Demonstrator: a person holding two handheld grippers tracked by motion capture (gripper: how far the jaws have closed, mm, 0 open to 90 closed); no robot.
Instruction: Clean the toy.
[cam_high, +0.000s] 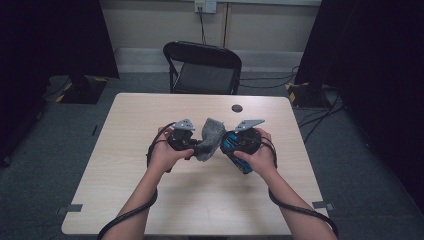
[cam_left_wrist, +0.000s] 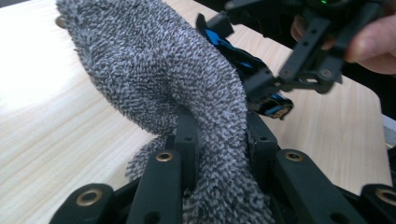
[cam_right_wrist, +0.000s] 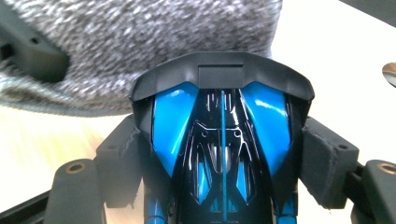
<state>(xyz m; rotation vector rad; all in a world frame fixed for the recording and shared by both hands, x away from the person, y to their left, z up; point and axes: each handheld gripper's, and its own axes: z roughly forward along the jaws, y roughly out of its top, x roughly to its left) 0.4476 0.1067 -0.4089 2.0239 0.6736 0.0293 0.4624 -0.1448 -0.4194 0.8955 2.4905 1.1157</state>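
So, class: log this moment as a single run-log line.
left gripper: shut on grey cloth | right gripper: shut on blue toy car | cloth against car's end | above table

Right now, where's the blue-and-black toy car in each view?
High view: blue-and-black toy car right of centre, in the right gripper, against the grey cloth.
Left gripper view: upper right, just behind the cloth.
Right gripper view: centre bottom, between the jaws, car nose at the cloth.
Shared landmark: the grey cloth.
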